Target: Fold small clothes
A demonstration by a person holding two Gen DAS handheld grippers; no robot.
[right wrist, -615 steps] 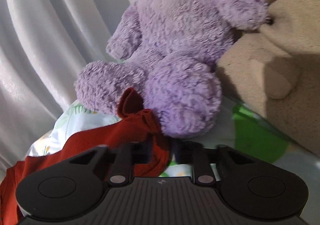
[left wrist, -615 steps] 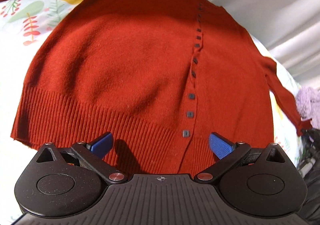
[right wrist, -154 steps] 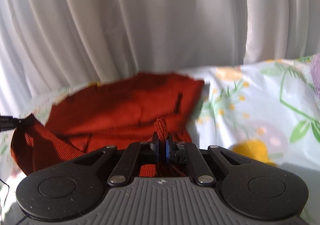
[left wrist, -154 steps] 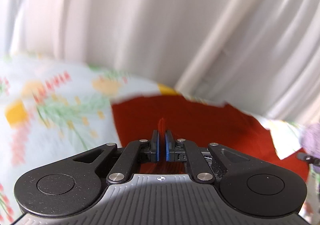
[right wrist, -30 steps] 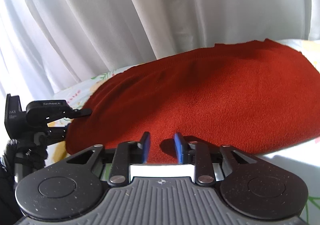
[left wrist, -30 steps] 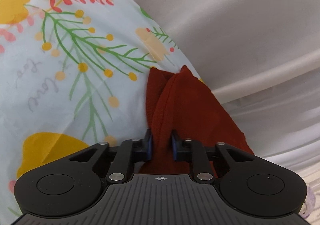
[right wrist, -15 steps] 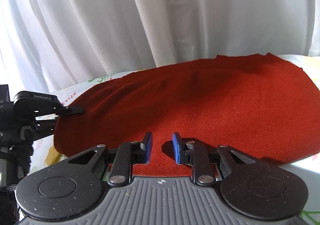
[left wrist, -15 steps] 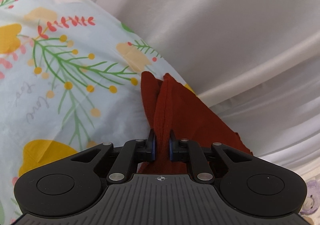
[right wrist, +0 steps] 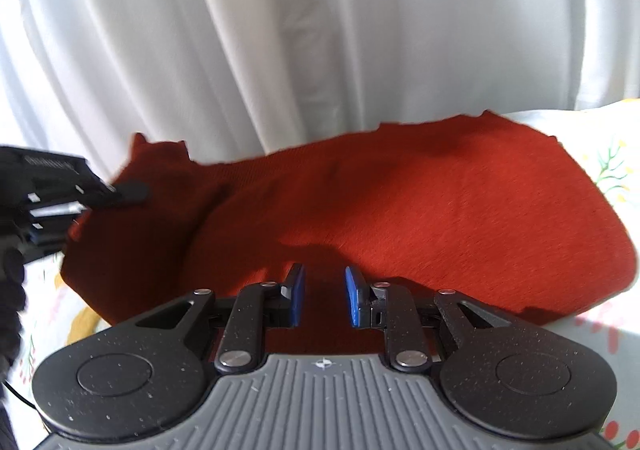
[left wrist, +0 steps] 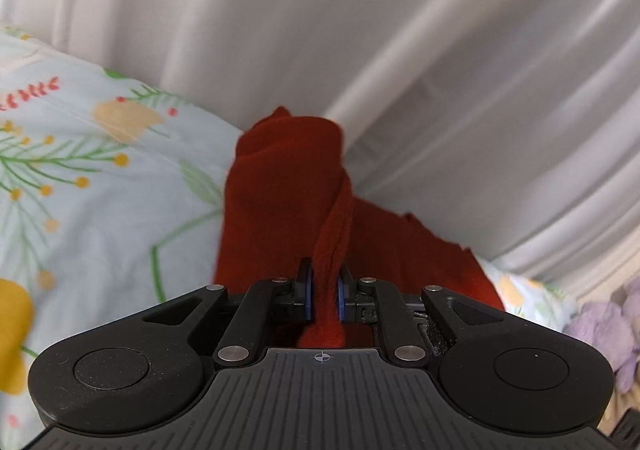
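A folded red knitted cardigan [right wrist: 420, 202] lies on the floral bedsheet [left wrist: 80, 190]. My left gripper [left wrist: 323, 290] is shut on the cardigan's left end [left wrist: 280, 186] and holds it raised a little off the sheet. In the right wrist view the left gripper [right wrist: 128, 190] shows at the left, pinching that lifted end. My right gripper [right wrist: 322, 294] is open and empty, low over the cardigan's near edge, with red cloth between and under its blue pads [right wrist: 356, 298].
White curtains [right wrist: 320, 30] hang close behind the bed. A purple plush toy [left wrist: 604, 330] sits at the right edge of the left wrist view. Floral sheet [right wrist: 608, 166] shows to the right of the cardigan.
My left gripper has lifted the cardigan's left end up and inward, bunching it. My right gripper has opened slightly wider and stays over the near edge.
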